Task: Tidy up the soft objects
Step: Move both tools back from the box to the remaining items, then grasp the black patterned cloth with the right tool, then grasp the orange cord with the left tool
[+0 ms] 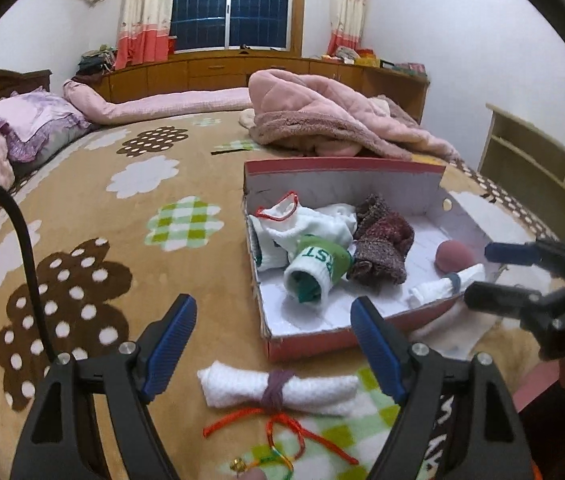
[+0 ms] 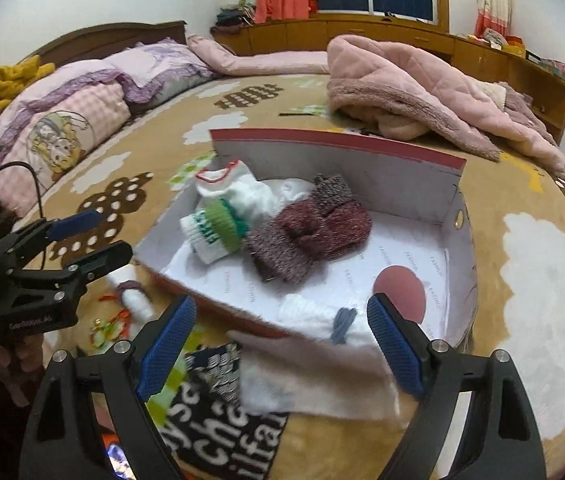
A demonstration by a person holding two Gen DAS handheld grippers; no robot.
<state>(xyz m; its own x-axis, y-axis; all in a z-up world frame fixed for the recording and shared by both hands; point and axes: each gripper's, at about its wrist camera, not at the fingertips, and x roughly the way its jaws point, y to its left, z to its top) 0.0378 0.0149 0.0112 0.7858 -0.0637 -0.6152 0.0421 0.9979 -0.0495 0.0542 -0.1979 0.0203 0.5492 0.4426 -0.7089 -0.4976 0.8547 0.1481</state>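
Bedroom scene: a wide bed (image 1: 94,184) covered by a tan blanket with flower shapes fills both views, with pink and purple pillows at its head and a crumpled pink quilt (image 1: 322,116) at the far side.

On the blanket sits an open shoebox (image 1: 338,166) with red outer walls and a white lining, serving as the bin for the soft things. Inside it lie white socks with red trim (image 1: 306,220), a rolled sock with a green cuff (image 1: 314,268), a bundle of maroon knitted socks (image 1: 382,248) and a round pink puff (image 1: 456,256). They are heaped toward one end, leaving bare floor at the other.

A white sock roll tied with a grey band (image 2: 322,320) drapes over the near wall of the box, half in and half out, probably not yet settled.

Another white sock roll bound with purple yarn (image 1: 278,390) lies on the blanket just outside the box, beside a loose orange cord (image 1: 282,428). It seems the next item to go in.

The left gripper (image 1: 274,348) hovers above that roll, its blue fingers (image 1: 172,344) spread wide and empty. The right gripper (image 2: 282,348) is likewise spread with nothing grasped, poised over the draped roll at the box edge.
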